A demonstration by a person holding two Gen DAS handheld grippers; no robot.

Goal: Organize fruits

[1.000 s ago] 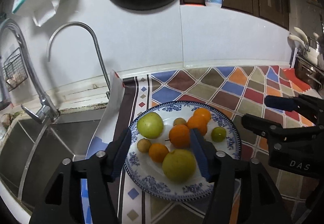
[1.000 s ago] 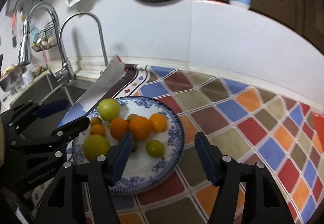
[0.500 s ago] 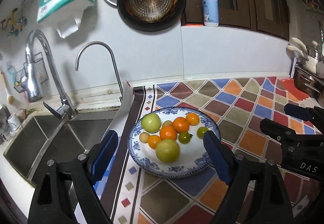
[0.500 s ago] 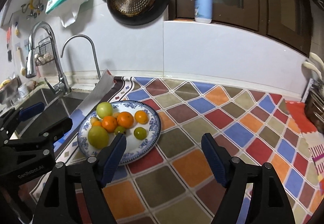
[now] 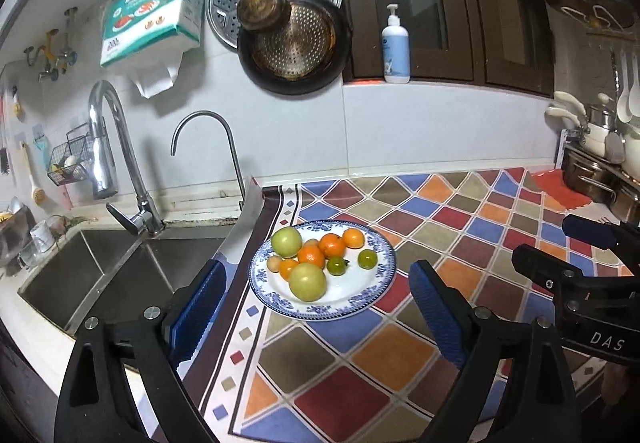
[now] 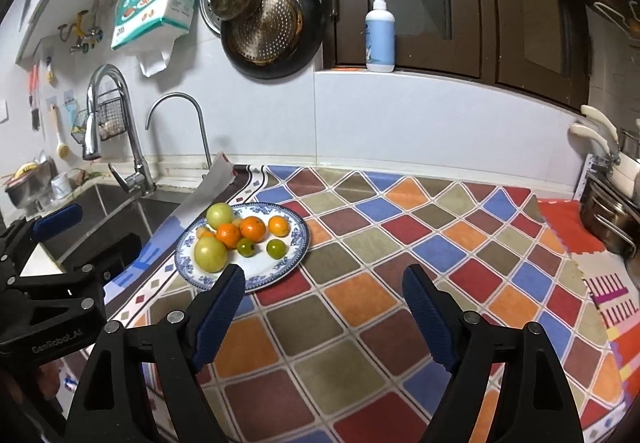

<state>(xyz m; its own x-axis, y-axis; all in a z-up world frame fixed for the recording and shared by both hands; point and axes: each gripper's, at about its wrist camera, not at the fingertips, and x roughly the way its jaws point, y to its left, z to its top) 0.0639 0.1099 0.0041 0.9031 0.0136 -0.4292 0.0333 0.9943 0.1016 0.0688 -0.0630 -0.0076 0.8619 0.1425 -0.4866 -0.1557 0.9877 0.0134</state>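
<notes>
A blue-and-white plate (image 5: 376,295) (image 6: 294,257) sits on the patterned counter mat beside the sink. It holds two large green fruits (image 5: 307,281) (image 6: 210,253), several oranges (image 5: 332,245) (image 6: 253,228) and two small green fruits (image 5: 366,258) (image 6: 276,248). My left gripper (image 5: 316,309) is open and empty, held back and above the plate's near side. My right gripper (image 6: 322,309) is open and empty, above the mat to the right of the plate. Each gripper shows at the edge of the other's view.
A steel sink (image 5: 100,275) with two taps (image 5: 120,159) lies left of the plate. Pans (image 5: 294,43) and a tissue pack (image 5: 154,15) hang on the wall. A soap bottle (image 5: 395,47) stands on the ledge. Pots (image 6: 612,219) stand at the far right.
Both grippers have pulled back and up from the plate, which now looks smaller and farther. The left jaws have opened wider. The fruits stay on the plate.
</notes>
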